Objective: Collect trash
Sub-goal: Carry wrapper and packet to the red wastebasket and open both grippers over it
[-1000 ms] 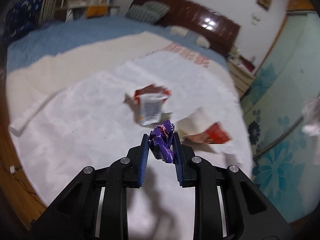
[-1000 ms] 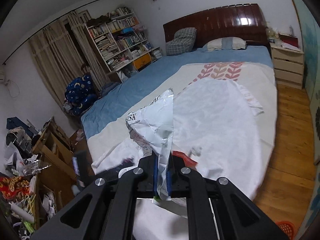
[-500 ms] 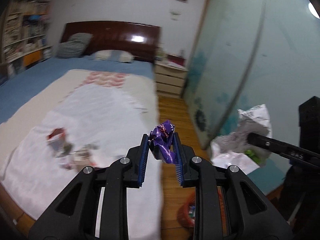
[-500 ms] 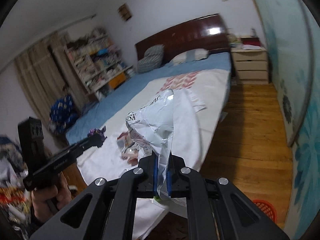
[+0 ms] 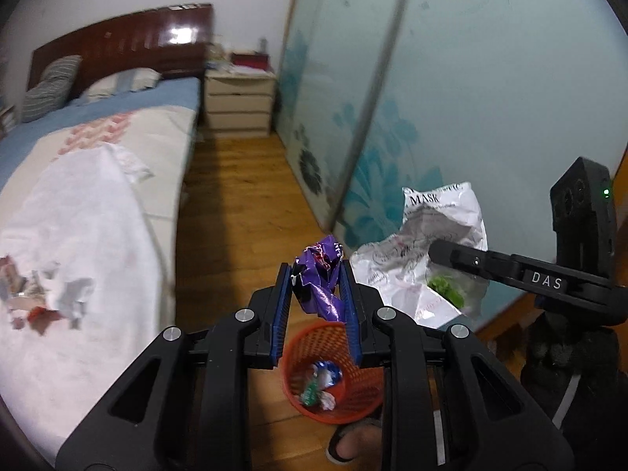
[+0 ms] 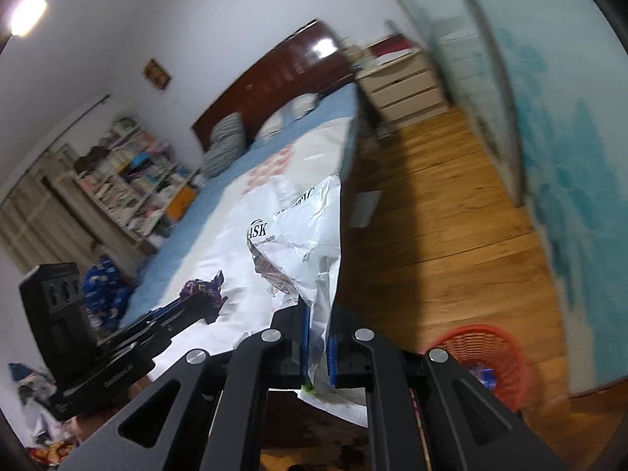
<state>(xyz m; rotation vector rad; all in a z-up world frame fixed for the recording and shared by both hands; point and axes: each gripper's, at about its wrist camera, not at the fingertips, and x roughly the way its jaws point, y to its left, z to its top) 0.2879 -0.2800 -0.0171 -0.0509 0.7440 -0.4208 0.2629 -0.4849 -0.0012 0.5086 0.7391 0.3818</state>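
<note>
My left gripper [image 5: 317, 274] is shut on a crumpled purple wrapper [image 5: 320, 274] and holds it above a small orange mesh bin [image 5: 333, 373] on the wooden floor; the bin holds some wrappers. My right gripper [image 6: 318, 314] is shut on a crumpled white "MASK" package [image 6: 302, 231]. In the left wrist view that package [image 5: 424, 251] hangs to the right of the purple wrapper. The bin [image 6: 482, 353] sits low right in the right wrist view. More trash [image 5: 35, 298] lies on the white sheet on the bed.
The bed [image 5: 98, 180] runs along the left, with a wooden floor strip [image 5: 243, 196] between it and a teal sliding wardrobe door [image 5: 392, 117]. A nightstand [image 5: 237, 102] stands at the far end. A foot in a sandal [image 5: 349, 445] is beside the bin.
Both grippers have swung from the bed toward the floor by the wardrobe. The left one now holds the purple wrapper over the orange bin; the right one came close beside it.
</note>
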